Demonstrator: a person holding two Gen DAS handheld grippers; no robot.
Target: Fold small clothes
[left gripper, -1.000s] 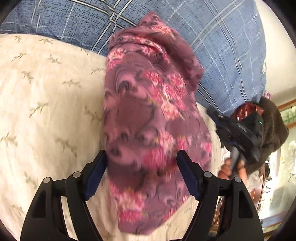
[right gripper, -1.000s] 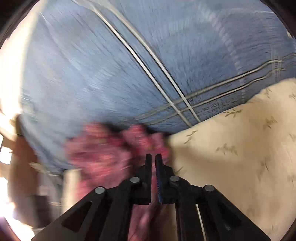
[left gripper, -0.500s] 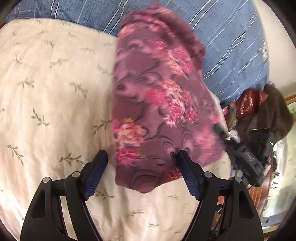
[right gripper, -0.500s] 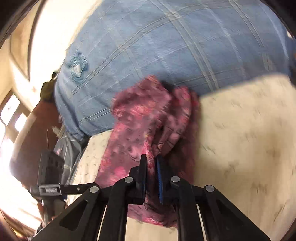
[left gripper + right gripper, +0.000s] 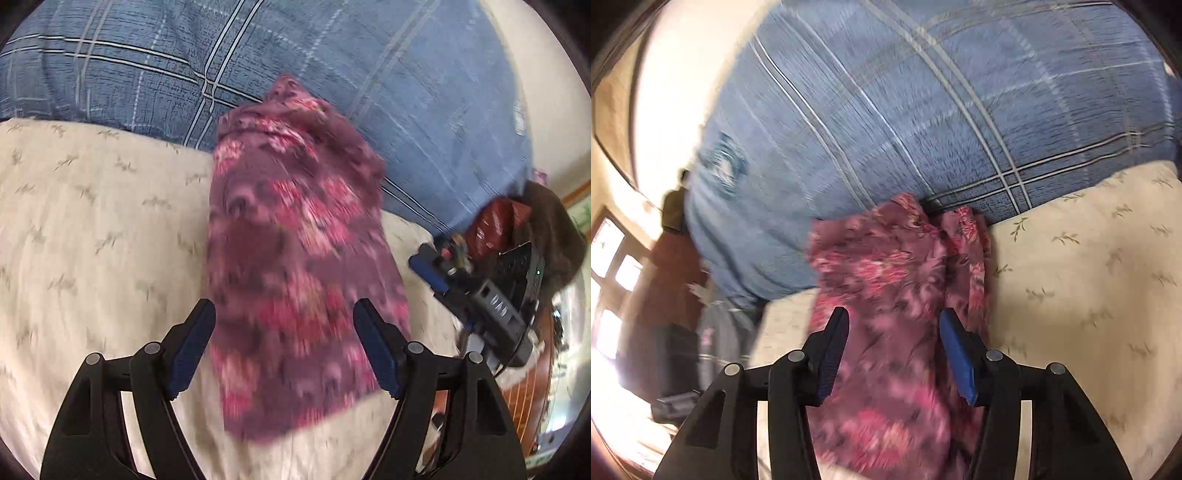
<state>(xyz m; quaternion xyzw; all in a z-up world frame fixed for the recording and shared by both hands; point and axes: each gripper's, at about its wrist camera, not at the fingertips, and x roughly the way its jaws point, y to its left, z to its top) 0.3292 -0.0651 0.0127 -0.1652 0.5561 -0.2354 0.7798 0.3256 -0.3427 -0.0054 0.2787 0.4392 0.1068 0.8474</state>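
A purple floral garment (image 5: 295, 266) lies folded on the cream leaf-print bed sheet (image 5: 92, 229), its top edge against the blue plaid pillow (image 5: 332, 62). The left claw (image 5: 282, 347) hangs spread wide over its lower part, grasping nothing. The right claw (image 5: 892, 350) has just been opening; its fingers straddle the cloth without pressing it.

Home bedroom, blue plaid pillow (image 5: 332, 74), cream leaf-print bedsheet (image 5: 92, 240)

1 garment (image 5: 295, 266), 1 pillow (image 5: 332, 74), 2 grippers (image 5: 283, 347).
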